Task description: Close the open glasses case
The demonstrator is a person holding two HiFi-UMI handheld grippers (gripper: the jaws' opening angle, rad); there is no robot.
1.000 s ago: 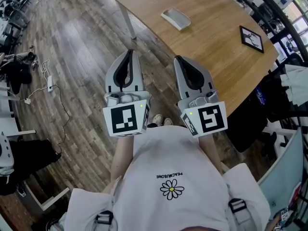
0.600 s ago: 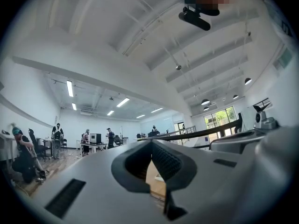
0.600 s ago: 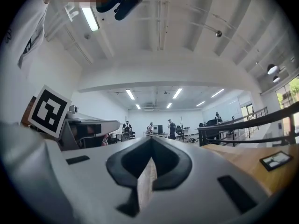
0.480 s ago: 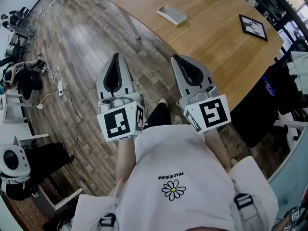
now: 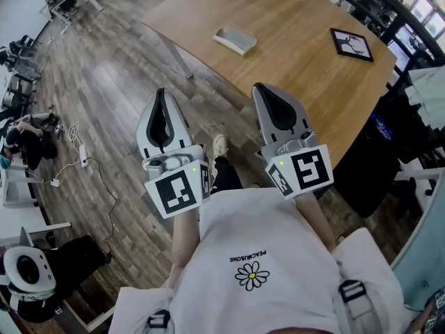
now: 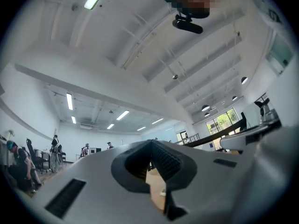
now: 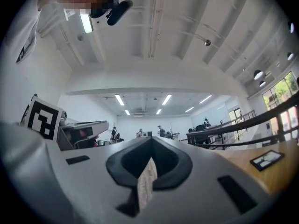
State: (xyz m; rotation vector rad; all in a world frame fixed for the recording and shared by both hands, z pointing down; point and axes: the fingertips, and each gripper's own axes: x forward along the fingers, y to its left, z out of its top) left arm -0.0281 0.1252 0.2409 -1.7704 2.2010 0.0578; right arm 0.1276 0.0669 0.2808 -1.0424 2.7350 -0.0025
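Note:
The open glasses case (image 5: 235, 39), a pale shallow shell, lies on the wooden table (image 5: 292, 54) toward its far left part. Both grippers hang side by side over the floor, short of the table's near edge and well apart from the case. My left gripper (image 5: 161, 92) is shut with nothing in it, its jaws meeting in the left gripper view (image 6: 152, 142). My right gripper (image 5: 259, 87) is also shut and empty, its tips close to the table's edge; the right gripper view (image 7: 150, 139) looks out level across the room.
A black picture frame (image 5: 351, 44) lies at the table's right end, also visible from the right gripper (image 7: 265, 160). A white table leg (image 5: 177, 60) stands ahead of the left gripper. Cables and a power strip (image 5: 76, 155) lie on the wood floor at left. People stand far off.
The whole view has shifted: the table and case now sit lower and further left in the head view. The right gripper has edged toward the table edge. Both grippers stay shut.

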